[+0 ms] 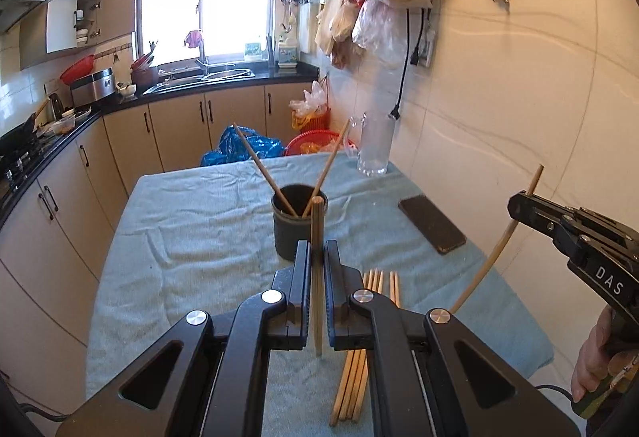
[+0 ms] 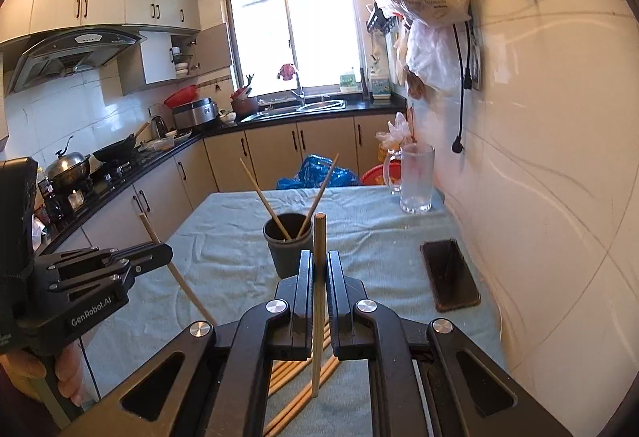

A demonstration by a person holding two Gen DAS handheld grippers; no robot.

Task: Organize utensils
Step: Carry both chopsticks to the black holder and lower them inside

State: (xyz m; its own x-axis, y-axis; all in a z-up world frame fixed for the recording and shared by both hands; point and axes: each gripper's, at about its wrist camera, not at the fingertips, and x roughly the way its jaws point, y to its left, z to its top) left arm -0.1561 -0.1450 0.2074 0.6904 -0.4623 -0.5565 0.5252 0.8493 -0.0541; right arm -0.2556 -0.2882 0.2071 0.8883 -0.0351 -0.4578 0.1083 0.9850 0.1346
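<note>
Each gripper (image 1: 317, 249) (image 2: 319, 261) pinches one chopstick (image 1: 316, 277) (image 2: 318, 301) upright — aim your tips squarely over the dark cup (image 1: 298, 225) before letting go.

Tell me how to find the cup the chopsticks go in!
Look at the table covered with a wrinkled light blue-green cloth. Near its middle stands a dark grey round cup, with two wooden chopsticks leaning out of it in a V. The tall clear glass mug by the wall is see-through and empty, and the flat black phone lies down.
</note>
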